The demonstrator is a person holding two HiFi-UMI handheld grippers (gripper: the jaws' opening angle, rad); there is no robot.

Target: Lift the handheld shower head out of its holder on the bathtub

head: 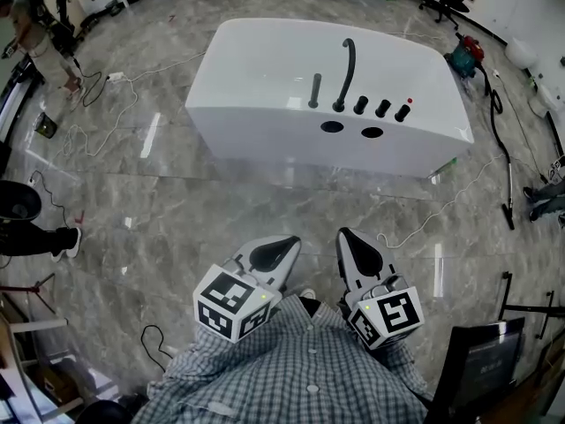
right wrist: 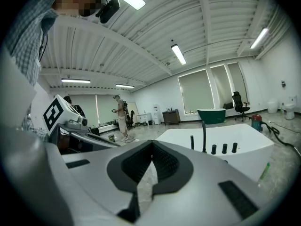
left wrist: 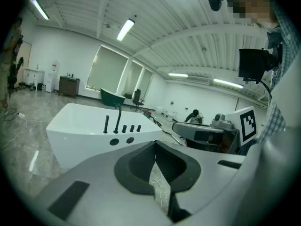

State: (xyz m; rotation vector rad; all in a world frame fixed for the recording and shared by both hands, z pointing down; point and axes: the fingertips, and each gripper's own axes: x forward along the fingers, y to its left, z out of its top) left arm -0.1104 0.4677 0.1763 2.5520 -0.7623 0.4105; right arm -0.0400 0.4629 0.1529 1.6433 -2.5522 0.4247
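A white bathtub [head: 265, 69] stands on the marble floor well ahead of me. On its near deck a straight black handheld shower head [head: 314, 91] stands upright in its holder, left of a curved black spout [head: 347, 71] and three black knobs [head: 382, 109]. My left gripper [head: 294, 239] and right gripper [head: 343, 232] hover side by side close to my body, far short of the tub, both shut with nothing in them. The shower head [left wrist: 106, 124] shows past the closed left gripper [left wrist: 155, 145]. The right gripper [right wrist: 151, 145] faces the shower head [right wrist: 192, 142] as well.
White cables [head: 106, 104] trail over the floor left of the tub, and another cable [head: 415, 228] lies to its right. A green bottle [head: 444, 168] lies by the tub's right corner. A person [head: 40, 38] stands far left. A dark monitor [head: 481, 369] sits at my right.
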